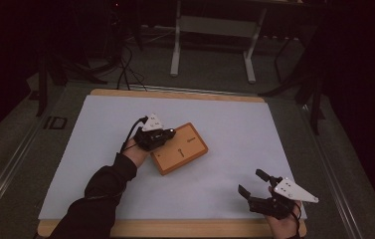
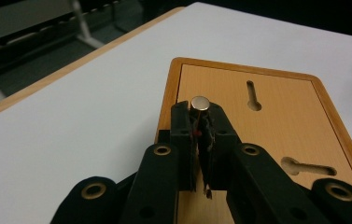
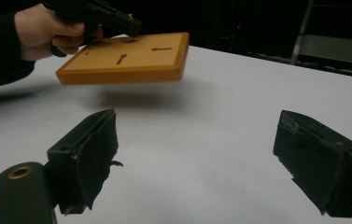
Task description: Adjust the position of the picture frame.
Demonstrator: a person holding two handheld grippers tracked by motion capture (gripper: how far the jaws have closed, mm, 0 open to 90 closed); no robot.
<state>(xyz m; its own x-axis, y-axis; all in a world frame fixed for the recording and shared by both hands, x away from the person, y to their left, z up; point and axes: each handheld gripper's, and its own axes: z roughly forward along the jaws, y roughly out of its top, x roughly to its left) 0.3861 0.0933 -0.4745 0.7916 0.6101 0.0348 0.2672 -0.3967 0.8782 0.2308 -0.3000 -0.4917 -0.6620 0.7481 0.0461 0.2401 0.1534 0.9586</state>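
Jaws of the left gripper point(image 2: 200, 122) are clenched on a small silver metal cylinder point(image 2: 200, 103), its flat round top standing just proud of the black pads. In the left gripper view the pin sits directly over the near left edge of a flat rectangular wooden board point(image 2: 276, 116), light orange-brown, with rounded corners, a raised darker rim and keyhole-shaped slots cut into its smooth face. From the high view the left gripper point(image 1: 167, 133), topped by a grey three-cornered plate, rests over the board's left end point(image 1: 187, 152), the person's dark-sleeved forearm reaching in from the lower left. The board lies near the middle of a matt pale grey-white worktop point(image 1: 225, 119) edged in light wood. The right gripper view shows the board point(image 3: 127, 58) from the side, with the person's left hand point(image 3: 43, 30) closed round the gripper's body above its far left end, though whether the board touches the surface there is hard to tell. Farther right, well apart from the board, the right gripper point(image 1: 253, 182) is held near the worktop's front right corner, its jaws released and spread wide, with bare worktop between the worn, ragged black pads point(image 3: 94, 154).
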